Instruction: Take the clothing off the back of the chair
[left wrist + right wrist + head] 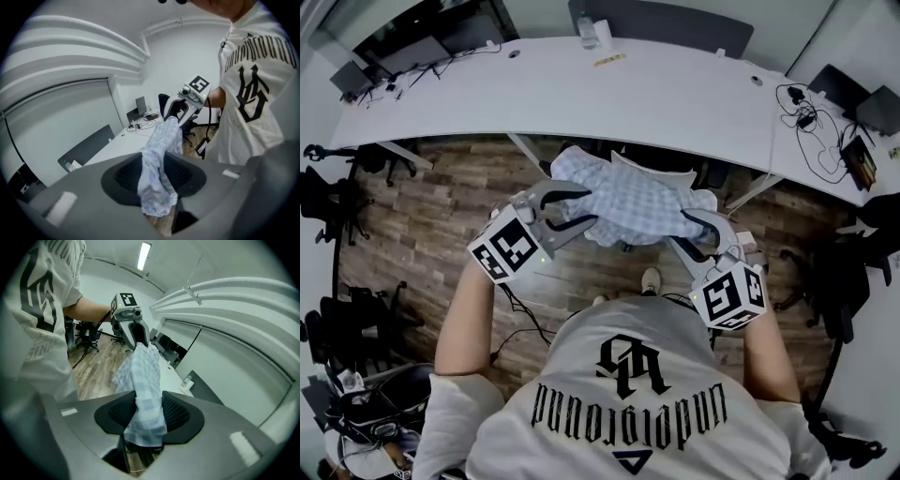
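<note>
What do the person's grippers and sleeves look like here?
Both the left gripper and right gripper are grey with curved black jaws, each carrying a white cube with black square markers. The person wears a white short-sleeved T-shirt with black print.

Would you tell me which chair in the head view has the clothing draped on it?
The pale chair at the desk's near edge, directly ahead, carries the blue checked garment; the black chairs off to the sides do not.

The clothing (628, 208) is soft checked cloth; the floor (441, 206) wood-grained planks; the desk (656, 94) smooth, matt white.
</note>
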A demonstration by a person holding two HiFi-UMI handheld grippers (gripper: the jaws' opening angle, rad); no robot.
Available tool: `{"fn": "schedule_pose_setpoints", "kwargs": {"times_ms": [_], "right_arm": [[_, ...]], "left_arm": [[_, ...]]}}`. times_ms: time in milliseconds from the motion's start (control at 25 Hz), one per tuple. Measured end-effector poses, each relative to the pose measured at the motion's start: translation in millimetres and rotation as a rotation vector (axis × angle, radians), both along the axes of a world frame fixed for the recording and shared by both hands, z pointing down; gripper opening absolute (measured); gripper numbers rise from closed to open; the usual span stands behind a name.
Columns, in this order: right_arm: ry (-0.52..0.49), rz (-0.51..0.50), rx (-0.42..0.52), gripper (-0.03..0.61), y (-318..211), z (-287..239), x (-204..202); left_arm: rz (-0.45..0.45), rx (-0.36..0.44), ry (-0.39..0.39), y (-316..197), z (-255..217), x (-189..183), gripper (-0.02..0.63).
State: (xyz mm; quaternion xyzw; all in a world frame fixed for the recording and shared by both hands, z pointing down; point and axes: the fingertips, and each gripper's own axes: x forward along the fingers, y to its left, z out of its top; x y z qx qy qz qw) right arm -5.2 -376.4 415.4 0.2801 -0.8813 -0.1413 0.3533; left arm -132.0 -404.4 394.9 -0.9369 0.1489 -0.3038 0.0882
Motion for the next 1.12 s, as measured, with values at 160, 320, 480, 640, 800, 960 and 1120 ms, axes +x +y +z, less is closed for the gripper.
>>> {"fn": "schedule_pose_setpoints", "kwargs": {"times_ms": [160,320,480,640,800,960,1120], "right_arm": [[-0.032,0.083,0.020,0.150,11.1,-8.7,-4.7],[-0.151,0.203,0.054,0.025,19.7,-32.2,-14.0],[-0.185,0.287,0.077,0.024,32.5,-39.8,-19.0],[-0.198,0.331,0.107,0.023,50.3,-45.9,-28.2],[-0.188,0.362,0.100,0.023,73.1,-48.6,-33.8],[-0.176,0.357,0.092,0.023,88.9,-51.0,-32.7],[-0.191,0.348,0.097,0.023,96.2,-55.1,-37.7]], "left_arm": [[0.001,0.039,0.063,8.0,-8.8,-4.3,0.089],[0.017,0.035,0.109,22.1,-11.0,-13.7,0.086],[0.045,0.018,0.153,34.4,-16.4,-19.9,0.086],[0.087,-0.007,0.195,50.5,-23.2,-28.3,0.084],[0.115,-0.016,0.222,69.1,-26.8,-33.7,0.086],[0.120,-0.026,0.251,82.4,-30.0,-33.3,0.085],[0.109,-0.050,0.282,92.7,-30.0,-38.0,0.084]]}}
